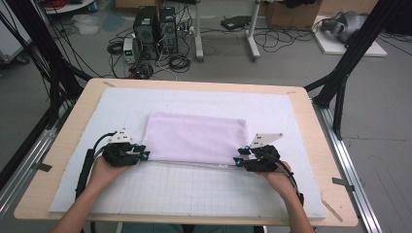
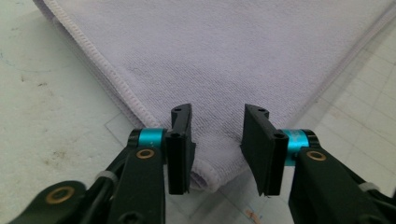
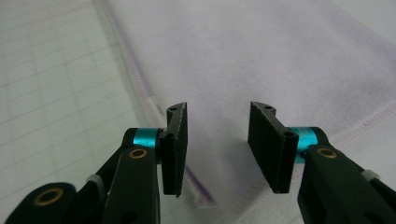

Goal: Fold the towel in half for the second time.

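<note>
A folded lilac towel [image 1: 197,137] lies flat at the middle of the white gridded mat [image 1: 194,191] on the table [image 1: 77,121], its long near edge running between the two grippers. The left gripper [image 1: 144,155] sits at the towel's 8 o'clock corner and the right gripper [image 1: 239,160] at its 4 o'clock corner. In the left gripper view the jaws stand apart with the rounded corner of the towel [image 2: 210,74] lying between them; in the right gripper view the jaws are likewise spread, the stitched hem of the towel [image 3: 261,60] passing under them. Neither grips anything yet.

The step looks like pinching both near corners for a fold toward 12 o'clock. To do it well, the person should likely slide each lower jaw under every layer at the corner, close both together, and check that the hems are caught evenly, since a bite on the top layer alone would probably let the fold open
</note>
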A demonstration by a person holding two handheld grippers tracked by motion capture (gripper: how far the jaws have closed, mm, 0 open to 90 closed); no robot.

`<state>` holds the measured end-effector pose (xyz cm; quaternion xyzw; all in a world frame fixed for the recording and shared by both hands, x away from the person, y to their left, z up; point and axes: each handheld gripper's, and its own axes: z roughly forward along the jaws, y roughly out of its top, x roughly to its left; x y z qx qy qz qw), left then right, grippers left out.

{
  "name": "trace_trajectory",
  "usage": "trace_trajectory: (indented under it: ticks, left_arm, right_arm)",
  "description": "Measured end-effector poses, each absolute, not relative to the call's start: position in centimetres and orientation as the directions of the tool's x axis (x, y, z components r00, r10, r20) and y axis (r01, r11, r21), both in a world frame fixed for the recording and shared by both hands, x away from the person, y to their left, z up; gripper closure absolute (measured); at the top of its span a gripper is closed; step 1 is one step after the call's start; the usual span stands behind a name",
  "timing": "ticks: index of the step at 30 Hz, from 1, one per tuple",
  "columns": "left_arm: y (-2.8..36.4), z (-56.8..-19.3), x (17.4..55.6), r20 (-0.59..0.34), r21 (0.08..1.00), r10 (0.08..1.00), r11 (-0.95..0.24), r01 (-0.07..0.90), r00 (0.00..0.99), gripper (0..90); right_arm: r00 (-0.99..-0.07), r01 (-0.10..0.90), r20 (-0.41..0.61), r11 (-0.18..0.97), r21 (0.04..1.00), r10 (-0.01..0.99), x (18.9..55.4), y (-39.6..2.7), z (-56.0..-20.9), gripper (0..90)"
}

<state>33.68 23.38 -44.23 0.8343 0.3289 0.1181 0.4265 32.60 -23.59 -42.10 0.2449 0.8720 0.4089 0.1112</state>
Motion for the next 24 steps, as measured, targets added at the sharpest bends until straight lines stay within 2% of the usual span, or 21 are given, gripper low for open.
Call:
trace_trajectory:
  ticks: [3,6,7,10,11,17,18,19,20,21,22,24]
  left_arm:
    - [23.3,-44.3,33.6,-0.085,0.787,0.640,-0.427,0.446,0.763,53.3]
    - [23.0,-44.4,33.3,-0.054,0.788,0.639,-0.445,0.425,0.767,52.4]
    - [23.0,-44.4,33.2,-0.031,0.785,0.637,-0.461,0.413,0.770,55.4]
    - [23.2,-44.2,33.1,-0.016,0.791,0.641,-0.461,0.402,0.767,80.7]
    - [23.3,-44.0,33.1,-0.024,0.798,0.646,-0.447,0.403,0.763,85.6]
    - [24.0,-42.9,32.3,-0.020,0.823,0.664,-0.414,0.389,0.748,86.6]
    - [24.1,-43.0,32.4,-0.030,0.820,0.668,-0.409,0.400,0.744,83.6]
    - [24.2,-43.2,32.6,-0.046,0.806,0.687,-0.404,0.434,0.725,74.5]
    - [24.2,-43.4,32.8,-0.060,0.793,0.701,-0.399,0.461,0.710,60.9]
    - [24.2,-43.8,33.1,-0.083,0.770,0.711,-0.399,0.497,0.699,52.1]
    - [24.3,-44.0,33.3,-0.094,0.761,0.710,-0.401,0.511,0.698,48.9]
    - [24.3,-44.4,33.5,-0.109,0.748,0.698,-0.411,0.522,0.707,52.2]
  right_arm:
    - [-0.869,0.325,-0.017,0.595,0.735,0.495,32.5,-23.1,-42.6,55.1]
    - [-0.872,0.326,-0.035,0.632,0.703,0.489,32.5,-22.8,-43.8,58.7]
    - [-0.871,0.315,-0.046,0.627,0.713,0.490,32.5,-22.8,-44.0,63.6]
    - [-0.864,0.317,-0.040,0.604,0.731,0.502,32.6,-23.4,-43.8,79.6]
    - [-0.862,0.319,-0.034,0.594,0.738,0.505,32.5,-23.5,-43.6,81.4]
    - [-0.876,0.295,-0.010,0.552,0.780,0.482,31.9,-23.9,-41.8,81.3]
    - [-0.884,0.301,0.017,0.542,0.785,0.467,31.7,-23.8,-41.7,77.5]
    - [-0.890,0.310,0.042,0.536,0.785,0.453,31.7,-23.7,-41.7,71.7]
    - [-0.889,0.330,0.067,0.534,0.778,0.453,31.6,-23.5,-41.9,67.8]
    - [-0.890,0.332,0.066,0.540,0.774,0.452,31.6,-23.4,-42.1,66.7]
    - [-0.887,0.337,0.062,0.549,0.765,0.458,31.6,-23.3,-42.5,65.5]
    - [-0.880,0.344,0.038,0.580,0.738,0.474,31.6,-23.1,-43.2,65.0]
